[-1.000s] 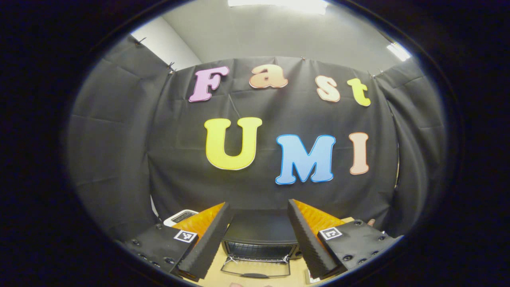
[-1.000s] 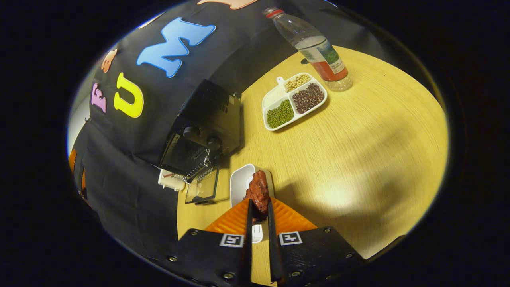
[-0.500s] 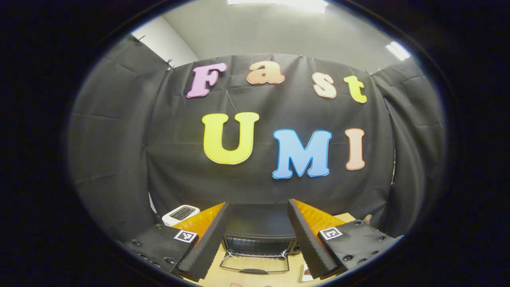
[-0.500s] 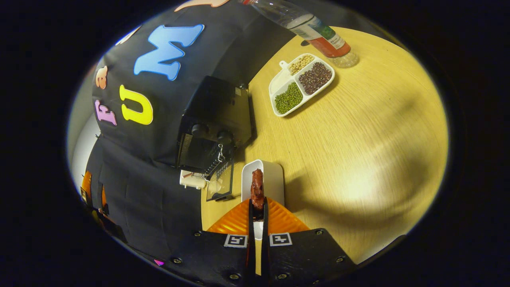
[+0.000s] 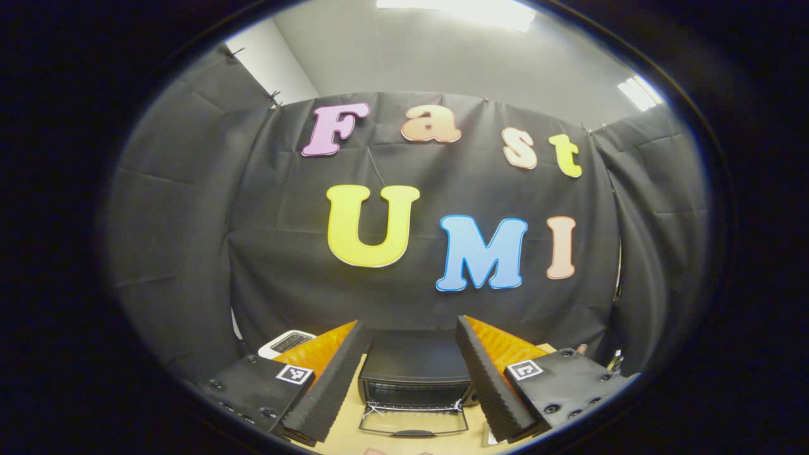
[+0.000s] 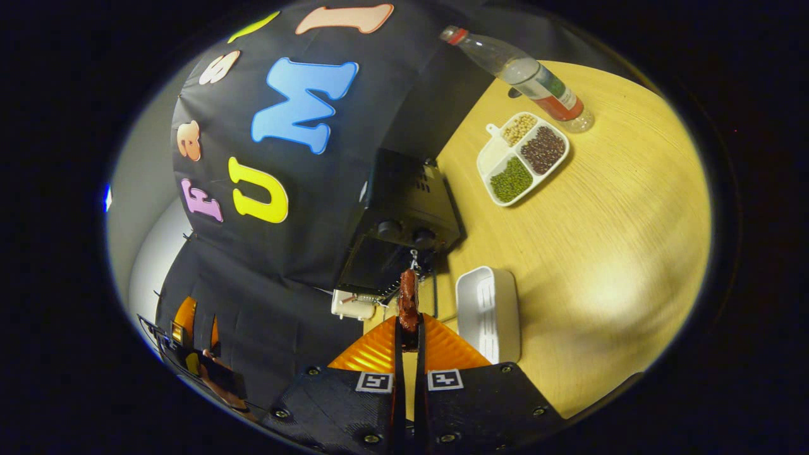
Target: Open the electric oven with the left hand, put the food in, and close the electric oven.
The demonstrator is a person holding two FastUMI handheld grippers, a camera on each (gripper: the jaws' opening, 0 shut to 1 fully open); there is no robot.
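Right hand-held gripper (image 6: 408, 328) was clenched on the piece of food (image 6: 408, 302), both fingers pinching its lower end, held above the counter (image 6: 600, 253) before the electric oven (image 6: 404, 221). White dish (image 6: 490, 313) lay just beside. Left hand-held gripper (image 5: 407, 373) stood released, fingers spread. Beyond it the oven's door (image 5: 414, 420) hung open. Farther: sectioned tray (image 6: 523, 157), bottle (image 6: 524, 72).
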